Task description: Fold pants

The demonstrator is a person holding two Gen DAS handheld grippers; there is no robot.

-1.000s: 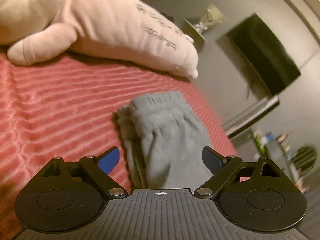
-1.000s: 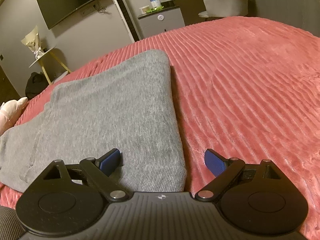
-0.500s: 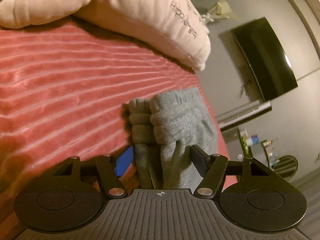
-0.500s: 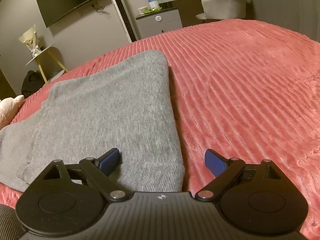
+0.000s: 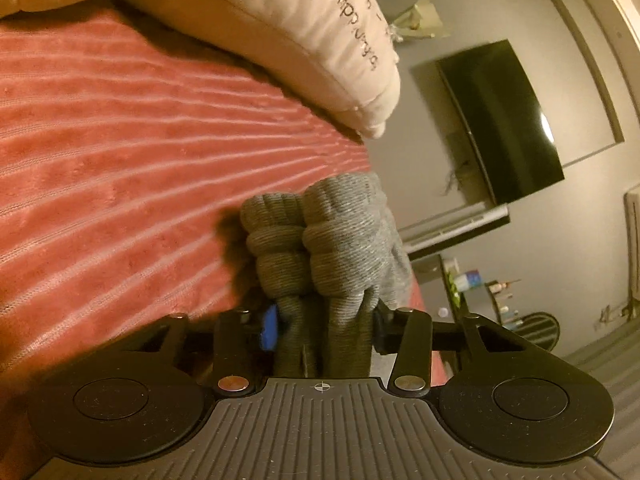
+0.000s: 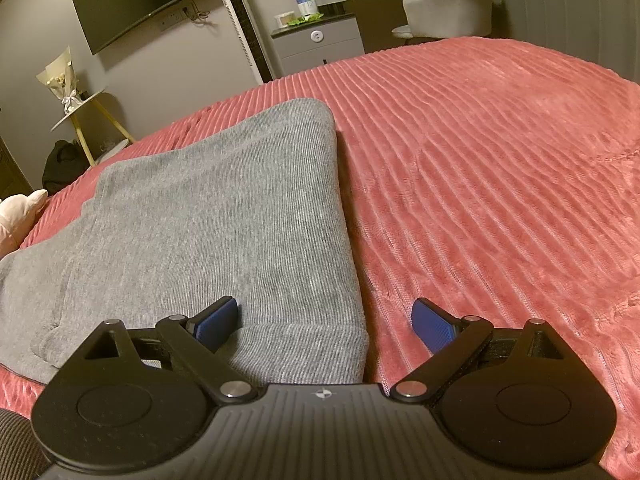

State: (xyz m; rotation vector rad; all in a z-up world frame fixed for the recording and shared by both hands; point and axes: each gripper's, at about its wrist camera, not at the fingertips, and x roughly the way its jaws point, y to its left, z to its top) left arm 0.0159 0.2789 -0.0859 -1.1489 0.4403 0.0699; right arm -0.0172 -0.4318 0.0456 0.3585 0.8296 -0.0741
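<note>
Left hand-held gripper [image 5: 324,326] has just closed, pinching bunched pants [image 5: 320,240]; right hand-held gripper [image 6: 324,322] remains spread; lift can follow.

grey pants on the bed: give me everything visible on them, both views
The pants are grey ribbed knit, soft-looking, lying folded lengthwise and flat on the red bedspread. One end is bunched into thick gathered folds between the fingers of the left tool, whose jaws have just been closing and now pinch the cloth. The right tool is open, straddling the cuffed end's corner; whether either finger touches the cloth is unclear.
</note>
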